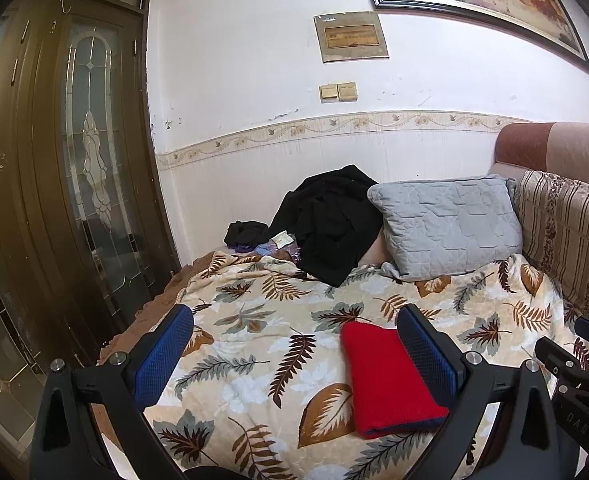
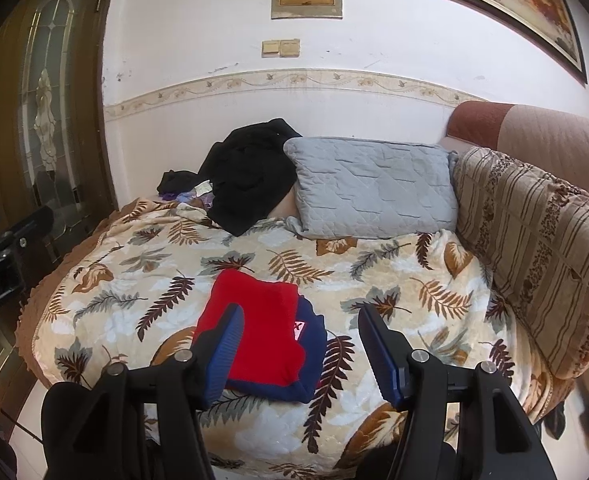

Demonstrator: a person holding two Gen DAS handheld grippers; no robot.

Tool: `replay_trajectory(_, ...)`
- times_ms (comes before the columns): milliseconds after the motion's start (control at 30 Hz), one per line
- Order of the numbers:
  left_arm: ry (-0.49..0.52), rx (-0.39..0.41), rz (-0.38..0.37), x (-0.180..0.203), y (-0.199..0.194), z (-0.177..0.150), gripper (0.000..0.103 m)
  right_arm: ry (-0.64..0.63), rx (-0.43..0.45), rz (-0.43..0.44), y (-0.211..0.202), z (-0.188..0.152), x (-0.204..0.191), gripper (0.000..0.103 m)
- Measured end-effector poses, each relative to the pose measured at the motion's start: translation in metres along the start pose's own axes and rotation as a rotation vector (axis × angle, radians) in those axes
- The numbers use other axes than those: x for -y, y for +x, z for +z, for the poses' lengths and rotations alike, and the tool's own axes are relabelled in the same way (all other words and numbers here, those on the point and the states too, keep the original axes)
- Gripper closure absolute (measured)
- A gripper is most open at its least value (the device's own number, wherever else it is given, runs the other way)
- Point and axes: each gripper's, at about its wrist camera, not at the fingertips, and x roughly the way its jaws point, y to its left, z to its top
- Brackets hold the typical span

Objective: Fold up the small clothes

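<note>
A small red garment (image 1: 382, 376) with a navy edge lies folded flat on the leaf-patterned blanket (image 1: 254, 320). My left gripper (image 1: 294, 348) hovers above the blanket, open and holding nothing, and its right finger overlaps the garment's right edge. In the right wrist view the red and navy garment (image 2: 254, 308) lies on the blanket (image 2: 134, 280) just ahead. My right gripper (image 2: 302, 354) stands open above its near right corner, with nothing pinched between the blue pads. Each gripper shows at the edge of the other's view: the right gripper (image 1: 574, 348) and the left gripper (image 2: 10, 248).
A heap of black clothes (image 1: 330, 220) and a grey quilted pillow (image 1: 446, 224) lie at the far end against the wall. A striped cushion (image 2: 534, 248) lines the right side. A wooden door with glass panes (image 1: 74, 180) stands left of the bed.
</note>
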Motion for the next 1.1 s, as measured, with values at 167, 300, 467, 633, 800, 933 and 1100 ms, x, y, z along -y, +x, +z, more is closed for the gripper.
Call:
replay_trajectory(167,0.009,0.001,-0.006,0.0032,-0.0016,-0.0007,0.002,0.001,0.004,-0.007,-0.0021,0.0003,0.0013,0.039)
replay_trajectory(300,0.016,-0.002,-0.008,0.0055,-0.0012,-0.0016,0.002,0.005,0.002,-0.012,-0.0014,-0.0006,0.003,0.039)
replay_trajectory(467,0.024,-0.008,-0.013,0.008,-0.0004,-0.0027,0.002,0.009,0.002,-0.015,-0.001,-0.002,0.0047,0.039)
replay_trajectory(633,0.025,-0.005,-0.016,0.0088,-0.0009,-0.0024,0.002,0.015,0.009,-0.019,-0.0028,-0.0024,0.0057,0.039)
replay_trajectory(800,0.027,-0.001,-0.024,0.0081,-0.004,-0.0026,0.002,0.015,0.011,-0.023,-0.0039,-0.0024,0.0051,0.039)
replay_trajectory(933,0.027,0.002,-0.029,0.0074,-0.0057,-0.0028,0.002,0.022,0.014,-0.031,-0.0056,-0.0013,0.0045,0.039)
replay_trajectory(1100,0.021,0.007,-0.033,0.0057,-0.0089,-0.0028,0.002,0.029,0.024,-0.042,-0.0095,0.0015,0.0032,0.039)
